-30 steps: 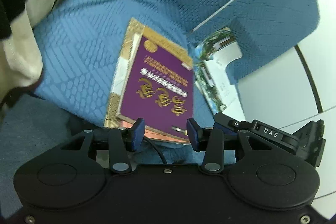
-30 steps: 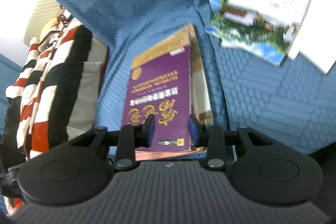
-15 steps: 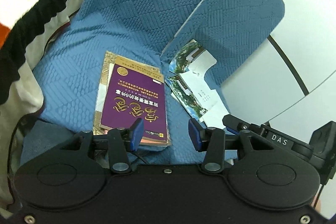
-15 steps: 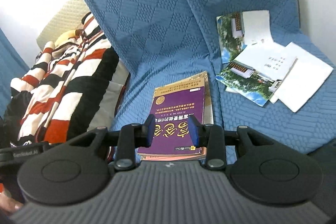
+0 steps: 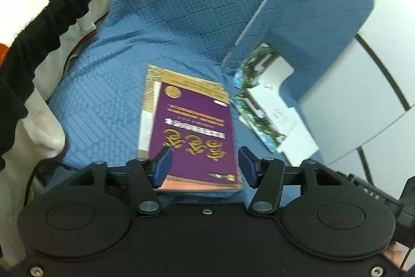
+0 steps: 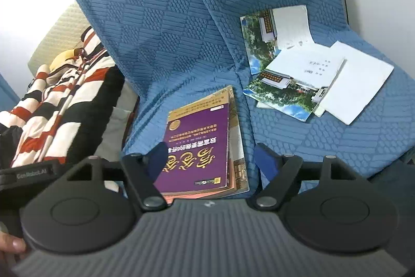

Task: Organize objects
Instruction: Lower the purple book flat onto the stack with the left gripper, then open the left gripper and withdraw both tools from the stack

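Note:
A purple book with gold lettering (image 5: 193,131) lies on top of a small stack of books on the blue sofa seat; it also shows in the right wrist view (image 6: 198,147). Loose photo booklets and white papers (image 6: 298,72) lie spread on the seat to the right; they show in the left wrist view (image 5: 267,105) by the armrest. My left gripper (image 5: 205,168) is open and empty, above the stack's near edge. My right gripper (image 6: 211,161) is open and empty, wide apart over the same stack's near end.
A striped red, black and white blanket (image 5: 33,7) lies on the left of the sofa, also in the right wrist view (image 6: 59,105). The blue sofa backrest (image 6: 160,17) rises behind. The sofa armrest (image 5: 324,17) stands at the right, with white wall beyond.
Both grippers have opened wider. The right gripper pulled back and up from the book, so the papers are in full view. The left gripper moved closer over the stack again.

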`<move>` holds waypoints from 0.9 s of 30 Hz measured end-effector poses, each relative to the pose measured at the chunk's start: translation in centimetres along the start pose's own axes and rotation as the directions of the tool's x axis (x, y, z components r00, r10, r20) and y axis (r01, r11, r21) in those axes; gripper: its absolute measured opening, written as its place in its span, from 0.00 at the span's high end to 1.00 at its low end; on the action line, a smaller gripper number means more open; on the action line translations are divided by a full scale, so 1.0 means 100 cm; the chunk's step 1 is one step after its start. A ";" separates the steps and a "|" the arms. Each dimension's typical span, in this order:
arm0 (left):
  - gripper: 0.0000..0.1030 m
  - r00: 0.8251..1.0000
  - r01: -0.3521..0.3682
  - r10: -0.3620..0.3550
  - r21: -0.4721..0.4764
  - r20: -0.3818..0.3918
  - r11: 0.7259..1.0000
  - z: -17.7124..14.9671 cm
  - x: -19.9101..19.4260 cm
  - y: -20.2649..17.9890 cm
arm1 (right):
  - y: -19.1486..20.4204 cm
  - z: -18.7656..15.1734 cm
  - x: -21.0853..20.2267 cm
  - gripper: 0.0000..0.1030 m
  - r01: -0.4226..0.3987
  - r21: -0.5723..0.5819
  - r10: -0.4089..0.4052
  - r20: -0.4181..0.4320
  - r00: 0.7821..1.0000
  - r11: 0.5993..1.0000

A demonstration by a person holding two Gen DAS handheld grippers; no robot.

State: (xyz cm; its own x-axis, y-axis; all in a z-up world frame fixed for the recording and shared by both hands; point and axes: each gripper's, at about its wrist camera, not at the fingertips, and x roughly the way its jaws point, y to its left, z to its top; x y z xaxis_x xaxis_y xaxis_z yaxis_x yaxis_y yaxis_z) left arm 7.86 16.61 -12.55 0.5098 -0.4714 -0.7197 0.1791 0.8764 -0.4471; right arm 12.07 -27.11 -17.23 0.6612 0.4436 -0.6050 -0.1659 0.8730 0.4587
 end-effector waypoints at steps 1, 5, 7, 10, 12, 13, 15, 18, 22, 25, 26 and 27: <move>0.41 1.000 -0.011 0.011 0.000 0.002 1.000 0.000 0.005 0.004 | -0.001 -0.002 0.007 0.27 0.004 -0.004 -0.004 -0.011 1.000 1.000; 0.41 0.999 -0.041 0.041 -0.014 -0.017 0.999 0.000 0.032 0.021 | -0.002 -0.015 0.035 0.28 -0.011 -0.037 0.010 -0.027 1.000 0.999; 0.45 0.998 -0.047 0.047 -0.024 -0.037 0.999 -0.001 0.045 0.029 | -0.001 -0.021 0.051 0.29 -0.003 -0.058 0.001 -0.043 0.999 0.998; 0.47 0.997 -0.058 0.058 -0.015 -0.055 0.998 -0.005 0.062 0.036 | -0.001 -0.027 0.071 0.42 -0.013 -0.079 0.008 -0.064 0.998 0.997; 0.51 0.995 -0.068 0.066 -0.021 -0.072 0.997 -0.008 0.070 0.039 | -0.001 -0.030 0.082 0.55 0.000 -0.097 -0.007 -0.078 0.997 0.995; 0.53 0.994 -0.071 0.070 -0.021 -0.080 0.997 -0.009 0.074 0.040 | -0.002 -0.031 0.087 0.59 0.005 -0.104 -0.014 -0.084 0.996 0.995; 0.54 0.994 -0.075 0.074 -0.012 -0.086 0.997 -0.012 0.081 0.040 | -0.003 -0.033 0.096 0.65 0.003 -0.114 -0.014 -0.097 0.995 0.993; 0.55 0.991 -0.090 0.088 -0.009 -0.097 0.996 -0.014 0.091 0.041 | -0.003 -0.035 0.104 0.68 -0.014 -0.130 0.000 -0.108 0.994 0.991; 0.55 0.988 -0.115 0.113 -0.013 -0.103 0.993 -0.014 0.101 0.042 | -0.005 -0.038 0.111 0.68 -0.016 -0.139 -0.002 -0.125 0.992 0.990; 0.55 0.990 -0.093 0.088 -0.038 -0.113 0.995 -0.013 0.106 0.043 | -0.007 -0.039 0.113 0.68 -0.029 -0.152 0.010 -0.121 0.993 0.988; 0.55 0.989 -0.093 0.088 -0.039 -0.116 0.995 -0.013 0.107 0.042 | -0.007 -0.039 0.114 0.68 -0.034 -0.153 0.015 -0.121 0.993 0.988; 0.55 0.988 -0.102 0.097 -0.032 -0.118 0.994 -0.013 0.108 0.040 | -0.008 -0.039 0.114 0.68 -0.038 -0.152 0.020 -0.121 0.992 0.988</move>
State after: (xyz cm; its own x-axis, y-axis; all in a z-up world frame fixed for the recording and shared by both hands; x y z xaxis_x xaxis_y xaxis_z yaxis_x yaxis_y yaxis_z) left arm 12.96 14.92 -22.86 0.4218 -0.3924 -0.8174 0.0997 0.9161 -0.3883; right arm 16.91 -22.02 -27.03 0.5646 0.4821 -0.6700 -0.3007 0.8760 0.3770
